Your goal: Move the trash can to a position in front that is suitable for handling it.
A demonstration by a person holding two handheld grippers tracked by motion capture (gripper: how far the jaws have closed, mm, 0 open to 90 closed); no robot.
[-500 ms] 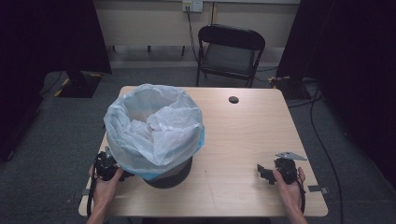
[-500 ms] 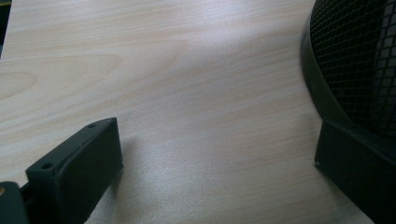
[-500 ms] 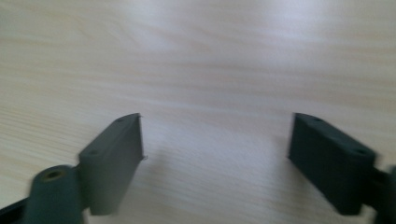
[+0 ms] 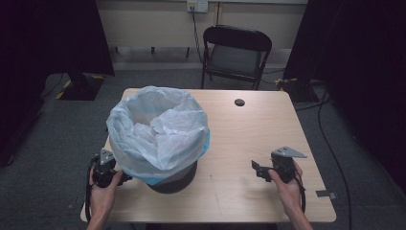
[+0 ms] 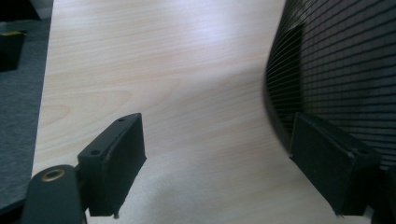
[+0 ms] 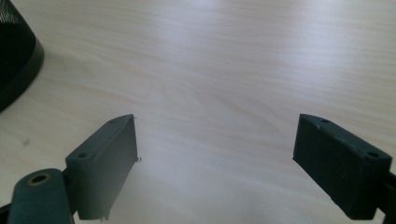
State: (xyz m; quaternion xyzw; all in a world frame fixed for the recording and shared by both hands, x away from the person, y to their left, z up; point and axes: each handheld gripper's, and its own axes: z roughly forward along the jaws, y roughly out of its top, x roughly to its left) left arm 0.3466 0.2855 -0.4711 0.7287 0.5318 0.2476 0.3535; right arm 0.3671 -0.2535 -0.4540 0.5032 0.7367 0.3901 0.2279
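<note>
Resting low on the table (image 4: pixel 230 143), left gripper (image 4: pixel 125 178) beside the bin (image 4: pixel 158 139), right gripper (image 4: pixel 256 168) apart, both released.

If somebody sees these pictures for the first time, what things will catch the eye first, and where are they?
First comes the black mesh bin on the left half of the wooden table, with a white plastic bag billowing over its rim. Next are the two hand-held tools, both with jaws wide open: the left tool beside the bin's base, the right tool over bare wood near the right front. Behind the table stands a dark folding chair.
</note>
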